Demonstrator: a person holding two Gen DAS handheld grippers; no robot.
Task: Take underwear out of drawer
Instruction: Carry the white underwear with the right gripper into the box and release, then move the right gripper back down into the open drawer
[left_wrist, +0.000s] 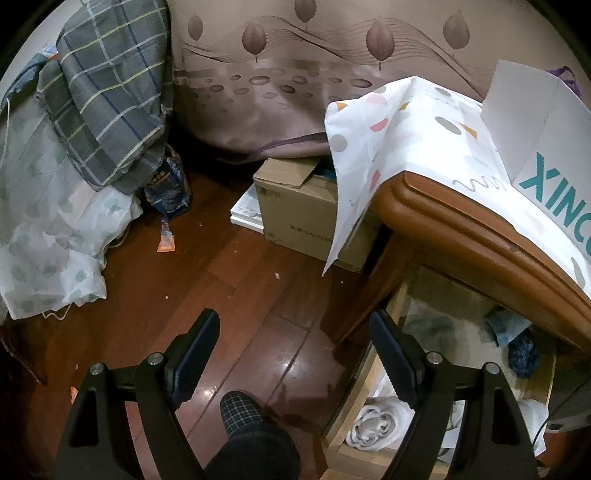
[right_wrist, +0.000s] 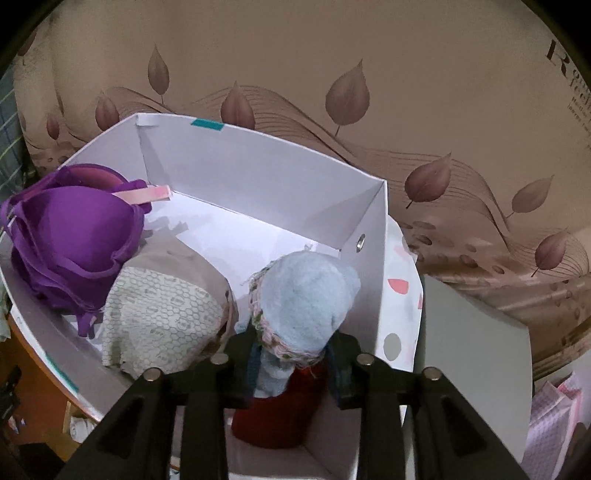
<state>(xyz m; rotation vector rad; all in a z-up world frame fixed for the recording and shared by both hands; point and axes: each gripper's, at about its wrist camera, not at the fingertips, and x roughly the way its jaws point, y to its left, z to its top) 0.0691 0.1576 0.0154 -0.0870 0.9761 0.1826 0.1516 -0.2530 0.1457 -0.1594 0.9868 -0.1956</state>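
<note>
In the left wrist view the open drawer (left_wrist: 373, 373) of a wooden nightstand (left_wrist: 454, 221) shows at lower right, with a rolled white garment (left_wrist: 376, 424) and a dark blue one (left_wrist: 522, 354) inside. My left gripper (left_wrist: 293, 332) is open and empty above the floor, left of the drawer. In the right wrist view my right gripper (right_wrist: 291, 354) is shut on a rolled light-blue underwear (right_wrist: 306, 299) with a floral waistband, held over a white box (right_wrist: 258, 173). The box holds a purple bra (right_wrist: 70, 236), a beige lace garment (right_wrist: 162, 310) and a red item (right_wrist: 277, 410).
A cardboard box (left_wrist: 306, 210) stands on the wooden floor (left_wrist: 221, 295) beside the nightstand. A plaid quilt (left_wrist: 107, 96) and a plastic bag (left_wrist: 48, 240) lie at left. A dotted cloth (left_wrist: 388, 140) covers the nightstand top. A leaf-patterned mattress (right_wrist: 369, 74) stands behind.
</note>
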